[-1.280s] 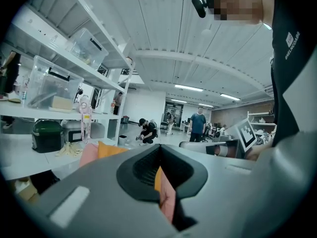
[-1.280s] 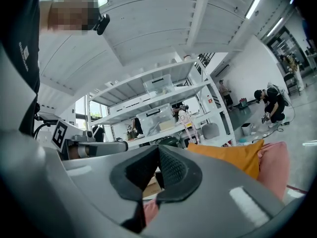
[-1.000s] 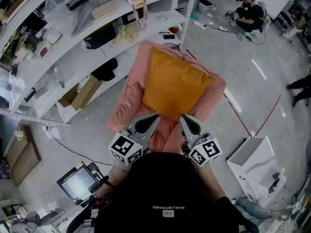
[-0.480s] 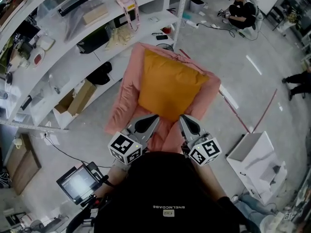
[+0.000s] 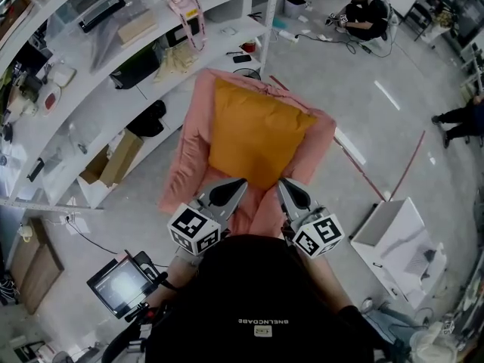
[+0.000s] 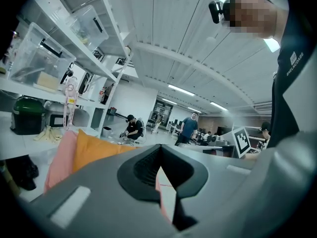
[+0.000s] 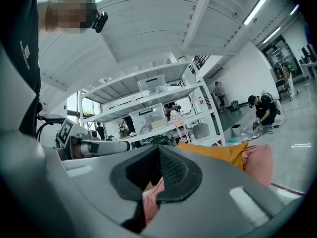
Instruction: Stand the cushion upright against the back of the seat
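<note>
An orange cushion (image 5: 253,138) stands on a pink seat (image 5: 189,153) and leans on its back, which is at the far end in the head view. My left gripper (image 5: 240,181) and right gripper (image 5: 281,182) hang side by side over the seat's near edge, just short of the cushion's lower edge. Both are shut, with nothing between the jaws. In the left gripper view the cushion (image 6: 96,150) rises past the left gripper (image 6: 159,148), beside the seat's pink arm (image 6: 62,160). In the right gripper view the right gripper (image 7: 159,148) points toward the cushion (image 7: 218,152).
White shelving (image 5: 113,44) loaded with bins runs along the seat's left. A cardboard box (image 5: 110,157) sits under it. A white cabinet (image 5: 393,240) stands at the right, a monitor (image 5: 121,286) at the lower left. A person (image 5: 363,13) crouches on the floor far behind.
The seat and cushion have drifted a little up and left in the head view as the camera shifted. Both grippers keep their place and stay shut.
</note>
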Tool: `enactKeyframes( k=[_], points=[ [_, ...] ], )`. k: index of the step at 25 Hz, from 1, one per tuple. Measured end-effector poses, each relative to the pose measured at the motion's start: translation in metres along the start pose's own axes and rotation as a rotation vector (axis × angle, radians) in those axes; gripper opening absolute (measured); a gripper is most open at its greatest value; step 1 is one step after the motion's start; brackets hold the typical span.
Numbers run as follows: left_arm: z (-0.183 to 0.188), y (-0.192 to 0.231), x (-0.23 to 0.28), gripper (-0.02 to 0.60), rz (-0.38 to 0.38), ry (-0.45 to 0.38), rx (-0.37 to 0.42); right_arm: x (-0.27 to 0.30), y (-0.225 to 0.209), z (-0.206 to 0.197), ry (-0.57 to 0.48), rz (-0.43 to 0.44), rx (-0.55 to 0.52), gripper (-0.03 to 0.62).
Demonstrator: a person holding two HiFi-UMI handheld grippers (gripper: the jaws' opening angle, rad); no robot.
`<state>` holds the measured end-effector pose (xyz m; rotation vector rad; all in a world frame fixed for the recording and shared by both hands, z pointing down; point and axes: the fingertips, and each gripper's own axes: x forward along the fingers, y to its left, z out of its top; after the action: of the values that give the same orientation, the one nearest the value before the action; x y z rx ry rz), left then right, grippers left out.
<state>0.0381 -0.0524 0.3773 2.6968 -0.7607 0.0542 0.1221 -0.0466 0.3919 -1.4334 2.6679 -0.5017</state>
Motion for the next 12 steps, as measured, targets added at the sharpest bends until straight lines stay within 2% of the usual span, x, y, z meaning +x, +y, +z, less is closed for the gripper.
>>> enactKeyframes(
  k=[12],
  points=[
    [-0.0103,-0.0011,0.0011,0.018,-0.010,0.028,-0.016,-0.0030,-0.0020,-0.0076,0.019,-0.013,0.018,0.003]
  ],
)
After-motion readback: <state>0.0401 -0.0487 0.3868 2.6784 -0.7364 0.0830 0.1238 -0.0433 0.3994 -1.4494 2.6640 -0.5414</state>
